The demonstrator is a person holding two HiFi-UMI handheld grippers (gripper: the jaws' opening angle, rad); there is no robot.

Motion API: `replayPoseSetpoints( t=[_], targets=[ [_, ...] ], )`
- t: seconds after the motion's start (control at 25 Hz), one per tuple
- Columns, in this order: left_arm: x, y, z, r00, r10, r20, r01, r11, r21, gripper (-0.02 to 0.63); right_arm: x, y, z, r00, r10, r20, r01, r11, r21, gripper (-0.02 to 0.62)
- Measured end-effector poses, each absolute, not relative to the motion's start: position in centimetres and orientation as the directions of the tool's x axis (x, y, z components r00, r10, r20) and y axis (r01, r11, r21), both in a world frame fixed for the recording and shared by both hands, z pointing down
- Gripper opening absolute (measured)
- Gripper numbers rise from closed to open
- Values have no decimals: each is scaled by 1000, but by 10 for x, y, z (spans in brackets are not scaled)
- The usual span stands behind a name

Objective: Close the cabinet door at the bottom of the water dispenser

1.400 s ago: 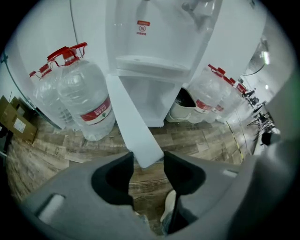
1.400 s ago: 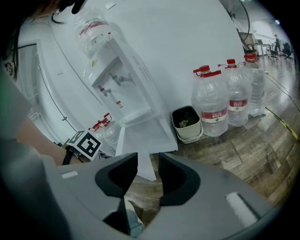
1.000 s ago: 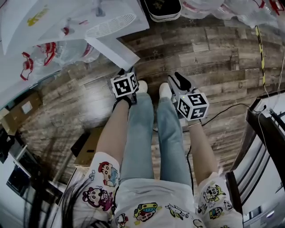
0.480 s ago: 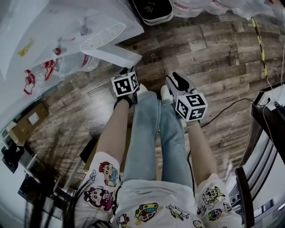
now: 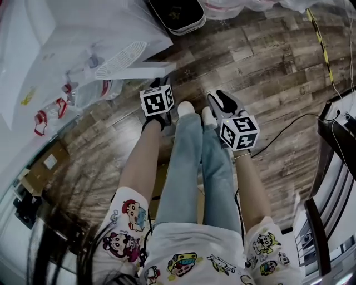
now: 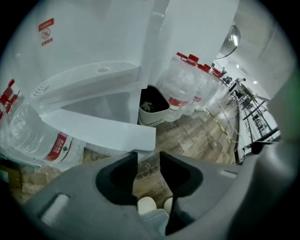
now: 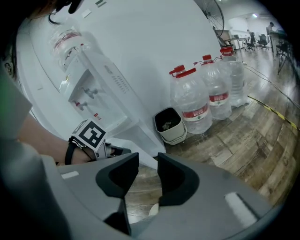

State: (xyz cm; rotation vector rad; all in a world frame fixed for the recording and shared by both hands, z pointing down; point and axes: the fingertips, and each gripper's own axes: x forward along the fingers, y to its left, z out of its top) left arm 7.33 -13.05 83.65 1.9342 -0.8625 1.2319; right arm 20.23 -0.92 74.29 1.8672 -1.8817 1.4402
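Observation:
The white water dispenser (image 5: 67, 39) stands at the upper left, and its bottom cabinet door (image 5: 139, 69) swings out over the wood floor. In the left gripper view the door (image 6: 103, 131) is a white slab just beyond the jaws. My left gripper (image 5: 158, 84) points steeply down beside the door's free end. Its jaws are a narrow gap apart, with only floor and shoes showing between them (image 6: 148, 164). My right gripper (image 5: 221, 101) hangs to the right over the floor, away from the door, open and holding nothing (image 7: 147, 176).
A black-lined waste bin (image 5: 177, 14) stands right of the dispenser, with large water bottles (image 7: 194, 101) beside it. More bottles (image 5: 83, 92) lie left of the door. The person's shoes (image 5: 186, 107) are below the grippers. A cable (image 5: 289, 131) and dark chair frames (image 5: 334, 150) are at right.
My left gripper has edged towards the door's free end and rolled a little. The head view has swung, so the dispenser sits further left. The right gripper has hardly shifted.

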Motion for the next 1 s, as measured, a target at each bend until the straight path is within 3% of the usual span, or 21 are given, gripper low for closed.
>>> replayPoseSetpoints(
  t=[0.32, 1.0],
  targets=[
    [102, -163, 840, 341, -164, 926, -771, -612, 175, 171, 219, -36, 744, -185, -732, 655, -810, -264, -524, 140],
    [143, -213, 856, 374, -143, 916, -691, -702, 172, 312, 245, -60, 752, -111, -746, 656, -775, -348, -527, 140]
  ],
)
